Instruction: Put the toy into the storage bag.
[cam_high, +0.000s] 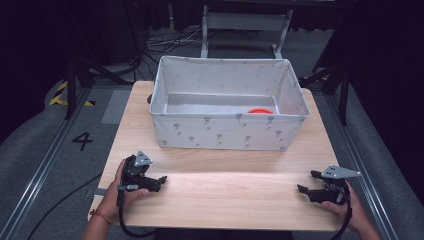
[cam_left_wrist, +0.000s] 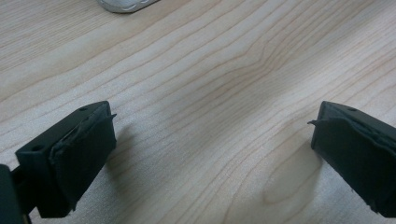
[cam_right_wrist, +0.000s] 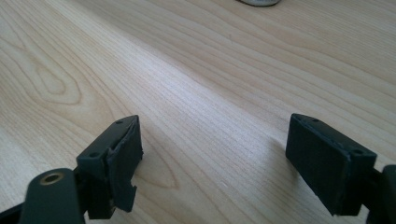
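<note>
A white fabric bin (cam_high: 227, 131) with a grey print stands at the back half of the wooden table (cam_high: 225, 192). An orange object (cam_high: 260, 111) lies on its floor at the right, partly hidden by the front wall. My left gripper (cam_high: 161, 181) rests at the table's front left, held in a hand, jaws wide apart over bare wood (cam_left_wrist: 212, 133). At the front right my right gripper (cam_high: 306, 181) points left, also open with nothing between its jaws (cam_right_wrist: 212, 140).
The bin's lower edge (cam_left_wrist: 126, 4) shows at the top of the left gripper view, and likewise (cam_right_wrist: 259, 2) in the right gripper view. Bare wood lies between the two grippers. Dark floor, cables and metal frame legs (cam_high: 245, 25) surround the table.
</note>
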